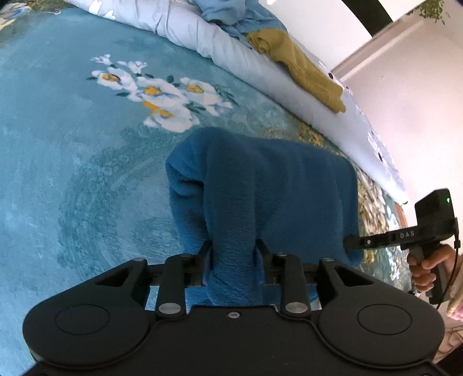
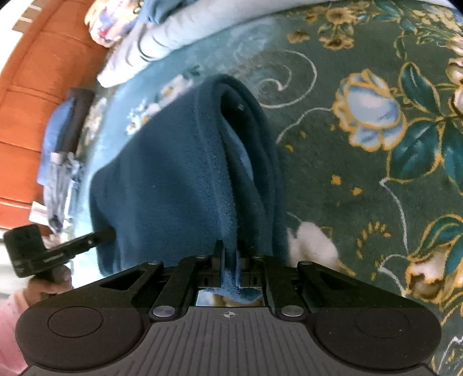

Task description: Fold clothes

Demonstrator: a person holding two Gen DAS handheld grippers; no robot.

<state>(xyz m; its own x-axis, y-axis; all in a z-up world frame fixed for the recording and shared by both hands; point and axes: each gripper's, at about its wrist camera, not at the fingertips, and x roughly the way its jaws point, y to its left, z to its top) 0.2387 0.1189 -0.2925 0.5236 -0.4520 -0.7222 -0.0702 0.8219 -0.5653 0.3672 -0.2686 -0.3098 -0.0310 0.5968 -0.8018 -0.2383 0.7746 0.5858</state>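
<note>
A dark blue fleece garment hangs folded over between both grippers, lifted above the teal floral bedspread. My left gripper is shut on a thick bunch of the fleece. My right gripper is shut on a thin edge of the same fleece. The right gripper also shows in the left wrist view at the garment's right edge. The left gripper shows in the right wrist view at the garment's left edge. The garment droops in deep folds.
A white duvet lies along the far side, with a mustard-yellow garment and light blue cloth on it. An orange headboard and a pile of clothes are at left in the right wrist view.
</note>
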